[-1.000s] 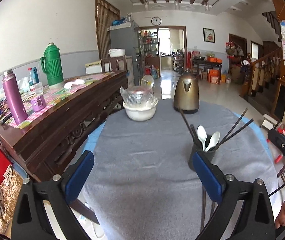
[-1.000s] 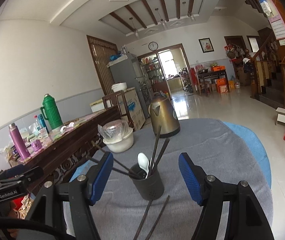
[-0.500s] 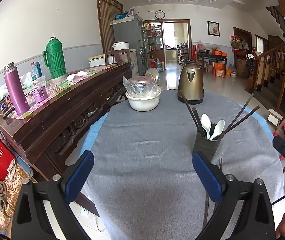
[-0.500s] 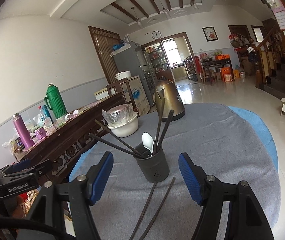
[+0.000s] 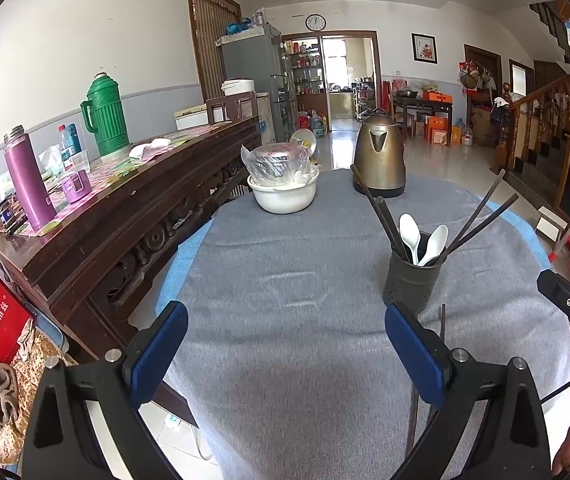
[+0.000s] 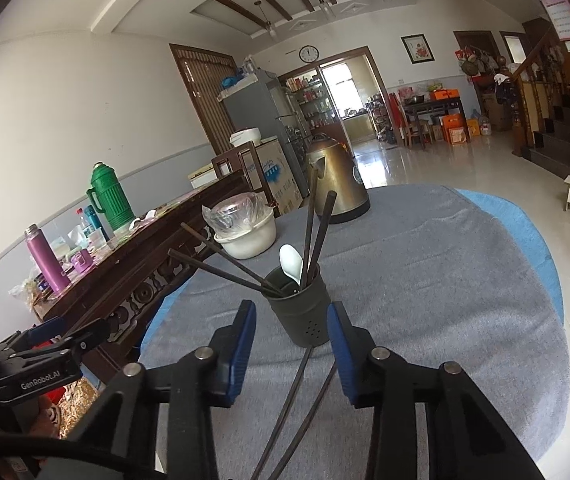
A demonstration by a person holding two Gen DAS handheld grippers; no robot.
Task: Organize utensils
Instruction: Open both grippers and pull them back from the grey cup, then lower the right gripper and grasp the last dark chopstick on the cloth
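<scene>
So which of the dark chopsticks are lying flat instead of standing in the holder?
The two loose chopsticks on the grey cloth, just in front of the holder, between the right gripper fingers. The other four lean upright inside the holder.

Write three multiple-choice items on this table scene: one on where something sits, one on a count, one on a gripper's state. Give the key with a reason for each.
1. Where do the loose chopsticks lie?
A. On the grey cloth, on the near side of the utensil holder
B. Inside the white bowl
C. On the wooden sideboard

2. How many white spoons stand in the utensil holder, by the left wrist view?
A. None
B. Two
C. Five

3. How does the left gripper stand?
A. Shut on a spoon
B. Shut on the kettle
C. Open, nothing between its fingers

Key:
1 A: two dark sticks lie on the cloth, running from the holder's foot back under the right gripper.
2 B: two white bowls rise side by side above the rim.
3 C: its blue pads stand wide apart over bare cloth.
</scene>
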